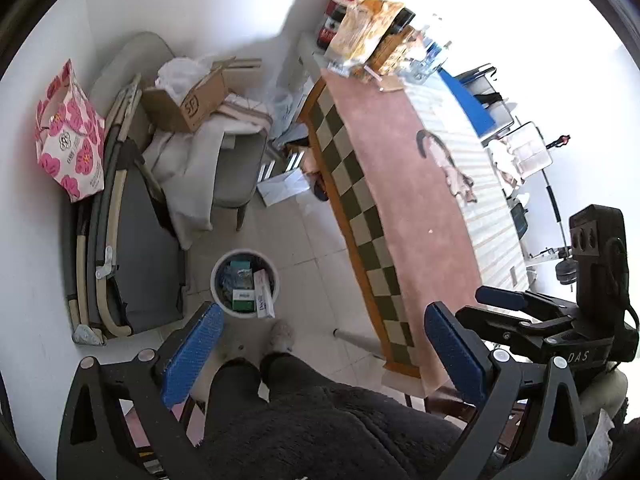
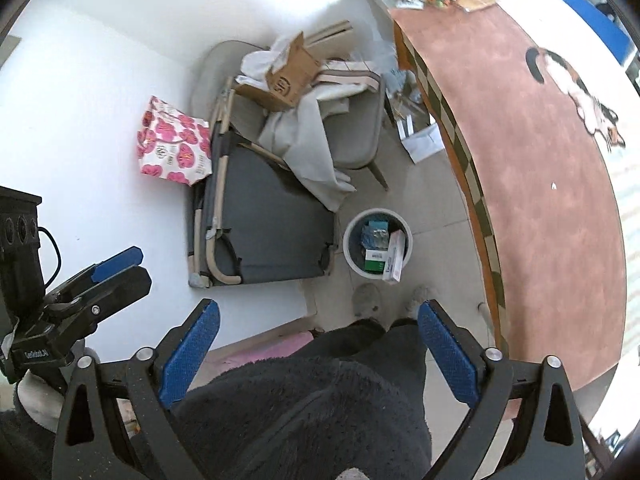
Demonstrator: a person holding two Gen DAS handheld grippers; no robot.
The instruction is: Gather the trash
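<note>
A white round trash bin [image 1: 218, 294] stands on the tiled floor beside the table; it also shows in the right wrist view [image 2: 352, 258]. It holds several small boxes, one white box [image 1: 264, 294] leaning on its rim. My left gripper [image 1: 320, 344] is open and empty, held high over the floor and the person's legs. My right gripper [image 2: 320, 344] is open and empty too, also high above the bin. The right gripper shows in the left wrist view [image 1: 520, 312], and the left gripper shows in the right wrist view [image 2: 116, 268].
A table with a pink cat mat [image 1: 400, 184] runs along the right, with packets and bottles [image 1: 372, 32] at its far end. A folded grey cot [image 2: 264, 216], a chair with cloth and a cardboard box [image 1: 192, 100], and a pink flowered bag [image 1: 68, 136] stand by the wall.
</note>
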